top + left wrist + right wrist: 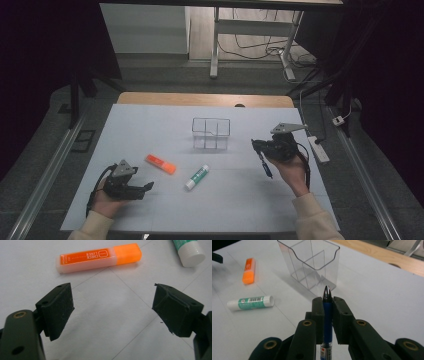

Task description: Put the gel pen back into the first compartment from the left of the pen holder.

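My right gripper (327, 305) is shut on a blue pen (327, 315), whose silver tip sticks up past the jaws. In the high view the right gripper (258, 146) hangs above the table at the right, with the blue pen (265, 165) slanting down from it. A clear plastic organizer (211, 133) with compartments stands at the table's middle, to the left of that gripper. My left gripper (148, 186) rests open at the front left. An orange highlighter (98, 257) lies just beyond its jaws, and a green and white glue stick (189, 251) lies farther right.
The white table top (150, 125) ends in a wooden strip at the back. A white power strip (318, 148) lies at its right edge. Beyond stand a desk frame and floor cables.
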Tool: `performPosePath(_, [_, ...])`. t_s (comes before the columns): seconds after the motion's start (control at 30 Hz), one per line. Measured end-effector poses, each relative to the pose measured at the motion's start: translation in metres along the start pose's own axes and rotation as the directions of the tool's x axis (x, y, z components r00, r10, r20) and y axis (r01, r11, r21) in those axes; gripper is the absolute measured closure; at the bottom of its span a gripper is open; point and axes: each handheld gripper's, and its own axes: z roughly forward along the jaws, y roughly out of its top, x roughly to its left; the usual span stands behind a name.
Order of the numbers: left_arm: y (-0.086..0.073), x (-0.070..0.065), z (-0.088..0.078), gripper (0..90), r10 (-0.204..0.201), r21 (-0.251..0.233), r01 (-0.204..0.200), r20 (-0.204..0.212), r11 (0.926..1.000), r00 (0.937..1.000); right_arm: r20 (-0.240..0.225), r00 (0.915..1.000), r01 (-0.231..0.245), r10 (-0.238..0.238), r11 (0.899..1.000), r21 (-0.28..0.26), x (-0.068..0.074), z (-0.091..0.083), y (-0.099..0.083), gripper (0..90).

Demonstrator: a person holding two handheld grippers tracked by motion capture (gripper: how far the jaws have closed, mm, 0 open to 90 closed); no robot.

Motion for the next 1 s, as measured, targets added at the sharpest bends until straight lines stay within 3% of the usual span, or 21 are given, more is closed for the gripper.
performPosePath(0.57, [0.0, -0.001, 0.0, 16.9, 0.0, -0.002, 0.0, 0.001, 1.0, 1.0, -0.032, 0.9995, -0.002, -0.001, 0.994, -0.111, 0.007, -0.002, 0.003, 79.5])
performPosePath(1.0, [0.001, -0.001, -0.001, 16.9, -0.003, -0.006, 0.003, 0.004, 1.0, 1.0, -0.077, 0.997, -0.013, -0.002, 0.981, -0.194, 0.013, -0.001, 0.009, 79.5])
